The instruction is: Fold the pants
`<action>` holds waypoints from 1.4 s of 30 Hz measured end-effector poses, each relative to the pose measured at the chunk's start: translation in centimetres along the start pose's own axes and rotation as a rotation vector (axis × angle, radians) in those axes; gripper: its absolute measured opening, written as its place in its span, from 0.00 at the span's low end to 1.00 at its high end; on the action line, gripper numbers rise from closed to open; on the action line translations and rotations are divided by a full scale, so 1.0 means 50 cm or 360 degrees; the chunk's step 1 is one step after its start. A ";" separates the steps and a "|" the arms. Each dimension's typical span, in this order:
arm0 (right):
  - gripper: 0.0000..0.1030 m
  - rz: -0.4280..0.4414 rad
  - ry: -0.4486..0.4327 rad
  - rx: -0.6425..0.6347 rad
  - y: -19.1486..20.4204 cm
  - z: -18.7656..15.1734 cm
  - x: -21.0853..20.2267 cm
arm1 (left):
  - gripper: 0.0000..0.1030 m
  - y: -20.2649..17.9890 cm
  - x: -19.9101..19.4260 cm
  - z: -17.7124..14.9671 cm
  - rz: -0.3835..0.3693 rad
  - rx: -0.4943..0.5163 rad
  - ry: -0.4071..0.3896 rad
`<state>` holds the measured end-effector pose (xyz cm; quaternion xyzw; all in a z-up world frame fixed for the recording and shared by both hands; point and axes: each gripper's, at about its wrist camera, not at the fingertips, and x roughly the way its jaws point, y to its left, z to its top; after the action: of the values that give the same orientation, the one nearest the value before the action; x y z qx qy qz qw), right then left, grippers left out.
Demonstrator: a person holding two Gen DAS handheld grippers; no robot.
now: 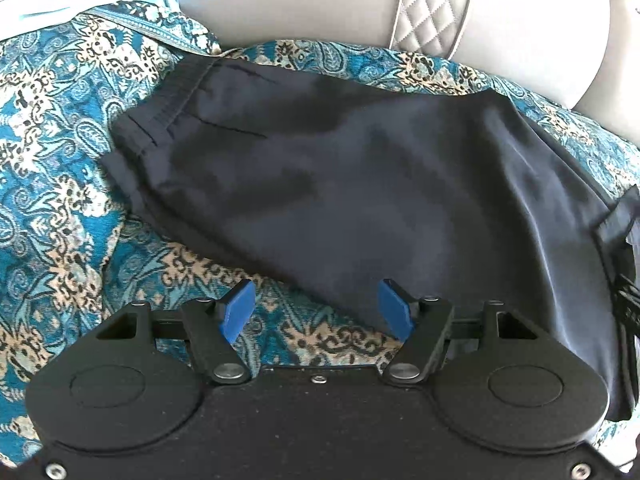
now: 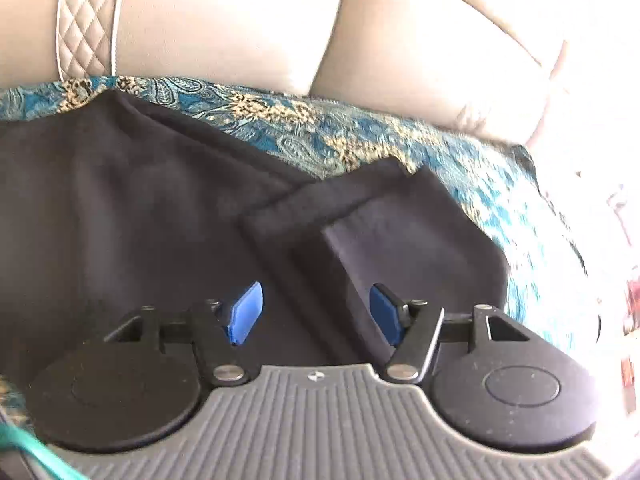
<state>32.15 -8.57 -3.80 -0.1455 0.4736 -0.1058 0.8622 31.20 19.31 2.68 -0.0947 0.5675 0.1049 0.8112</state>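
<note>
Cataloguing first the pants (image 1: 360, 184): we record one dark navy pair, folded over into a broad, roughly rectangular bundle. We note a gathered elastic waistband (image 1: 168, 108) at the far left end in the left wrist view, with stitched seams beside it. The cloth is smooth with a slight sheen and carries soft creases and shadowed dips. In the right wrist view we list a hemmed leg end (image 2: 360, 216) lying doubled on top of the main layer, its corner squared.

Position: the pants lie on a patterned cover (image 1: 60, 200) spread over a seat, with a pale upholstered backrest (image 1: 300, 0) behind.

Left gripper (image 1: 318, 308): fingers spread wide, holding nothing. We place the near edge of the pants just ahead of them, the right finger (image 1: 394, 306) over the dark cloth, the left one over the cover.

Right gripper (image 2: 316, 312): fingers spread wide, gripping nothing. We find the hemmed fold running between them; whether the pads touch the cloth, we cannot tell.

Materials: cover woven in teal, cream and black paisley; backrest smooth beige with a diamond-quilted strip (image 1: 432, 4); finger pads blue and flat, on black linkages; right gripper's body ribbed grey, left one's matte black.
</note>
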 end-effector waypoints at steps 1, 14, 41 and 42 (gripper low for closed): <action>0.77 0.0032 0.0008 -0.0024 -0.002 0.005 0.017 | 0.65 -0.002 0.006 0.001 0.0007 -0.0004 0.0006; 0.33 0.0189 0.0026 0.0409 -0.038 0.035 0.110 | 0.63 0.017 0.109 0.054 0.0179 -0.0007 -0.0004; 0.26 0.0881 0.0212 0.0004 0.234 0.001 -0.067 | 0.63 0.117 0.081 0.051 0.0106 -0.0122 0.0037; 0.26 0.0890 0.0223 0.0005 0.232 -0.001 -0.065 | 0.63 0.112 0.080 0.052 0.0099 -0.0117 0.0037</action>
<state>30.93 3.32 -5.35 -0.0003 0.5536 0.1255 0.8233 33.33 25.66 -0.41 -0.1079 0.5754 0.1496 0.7968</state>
